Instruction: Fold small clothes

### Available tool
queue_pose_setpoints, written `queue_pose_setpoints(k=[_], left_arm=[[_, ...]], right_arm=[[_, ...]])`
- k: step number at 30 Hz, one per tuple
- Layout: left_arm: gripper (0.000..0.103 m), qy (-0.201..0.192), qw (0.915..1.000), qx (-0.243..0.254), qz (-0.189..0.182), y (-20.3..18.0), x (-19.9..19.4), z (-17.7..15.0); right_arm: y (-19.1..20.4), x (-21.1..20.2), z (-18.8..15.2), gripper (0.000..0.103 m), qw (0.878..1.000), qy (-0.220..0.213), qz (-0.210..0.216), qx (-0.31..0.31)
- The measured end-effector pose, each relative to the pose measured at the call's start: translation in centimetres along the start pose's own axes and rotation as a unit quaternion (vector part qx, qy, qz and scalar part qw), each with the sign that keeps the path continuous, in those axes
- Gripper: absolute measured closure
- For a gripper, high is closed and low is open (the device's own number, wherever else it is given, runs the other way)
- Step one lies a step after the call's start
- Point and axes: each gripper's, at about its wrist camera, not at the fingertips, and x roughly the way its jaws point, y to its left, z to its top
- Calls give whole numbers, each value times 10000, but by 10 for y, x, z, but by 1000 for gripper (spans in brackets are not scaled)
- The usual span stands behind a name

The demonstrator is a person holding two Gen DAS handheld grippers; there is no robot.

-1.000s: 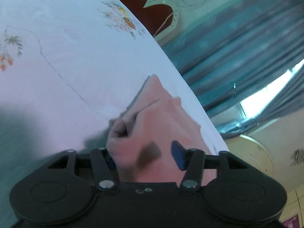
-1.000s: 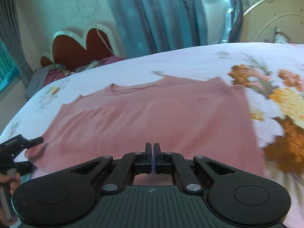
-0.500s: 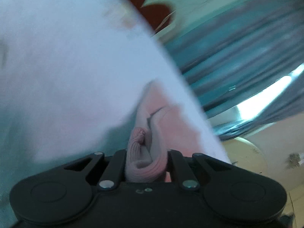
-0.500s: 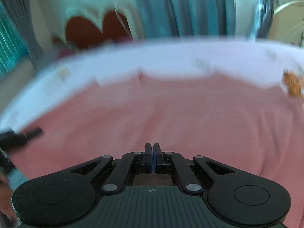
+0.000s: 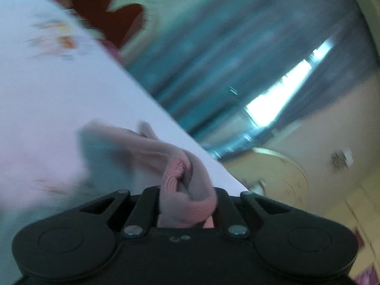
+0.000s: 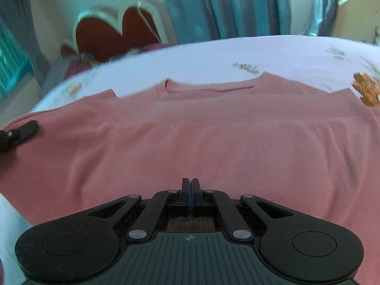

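My left tool (image 5: 187, 204) grips the pink shirt (image 6: 213, 137) edge – soft, light, stretchy knit. Right tool (image 6: 191, 193) closed on its hem – pinch corners.

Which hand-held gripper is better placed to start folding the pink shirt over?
Probably the left hand-held gripper: it already pinches a bunched corner of the pink shirt. The right hand-held gripper is shut at the near hem.

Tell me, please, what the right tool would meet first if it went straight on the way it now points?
Most likely the pink ribbed knit top itself: the shut right tool points low across it, spread flat on the white floral bedsheet. Depth is unclear, so it might skim the fabric rather than dig in.
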Motion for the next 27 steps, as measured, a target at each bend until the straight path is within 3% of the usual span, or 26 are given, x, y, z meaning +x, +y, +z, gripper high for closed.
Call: queue_pose_setpoints(k=[5,10,11,12,13,14,15,16,17,19,20,22,27], left_arm=[[96,538,9950,711,-444,-87,42,-35],[96,1246,9832,1139,-701,-162,102,-103],[93,1539,9780,1210,-716,-174,119,-122],[79,1951,9684,1377,-714,-184,139,-143],[76,2327,9581,1569,-575,-189,157,-161],[80,2618,9504,1649,-313,-192,167,-176],[80,2717,9484,1617,-246,-192,166,-181],[78,2621,9505,1611,-439,-192,157,-179],[78,2431,9541,1697,-418,-191,146,-171],[78,2061,9590,1929,-250,-186,123,-151],[78,1877,9616,1998,-156,-180,115,-139],[81,1695,9628,2098,179,-168,102,-124],[83,1575,9624,2049,833,-138,107,-104]], right_arm=[[-74,-67,4,103,9942,-675,-33,841],[-162,-141,2,103,9834,-1077,-313,1426],[-182,-153,0,103,9804,-1123,-287,1593],[-198,-161,-3,103,9773,-1146,-276,1759],[-211,-168,-5,103,9748,-1152,-258,1895],[-225,-175,-8,91,9722,-1140,-257,2029],[-235,-182,-10,73,9698,-1141,-279,2136],[-242,-189,-14,39,9674,-1250,-287,2183],[-246,-197,-17,36,9679,-1367,-185,2099],[-251,-200,-15,38,9713,-1249,132,2020],[-252,-197,-15,51,9720,-1166,381,2004],[-249,-186,-11,62,9745,-921,710,1919],[-232,-157,-13,62,9806,-374,1028,1626]])
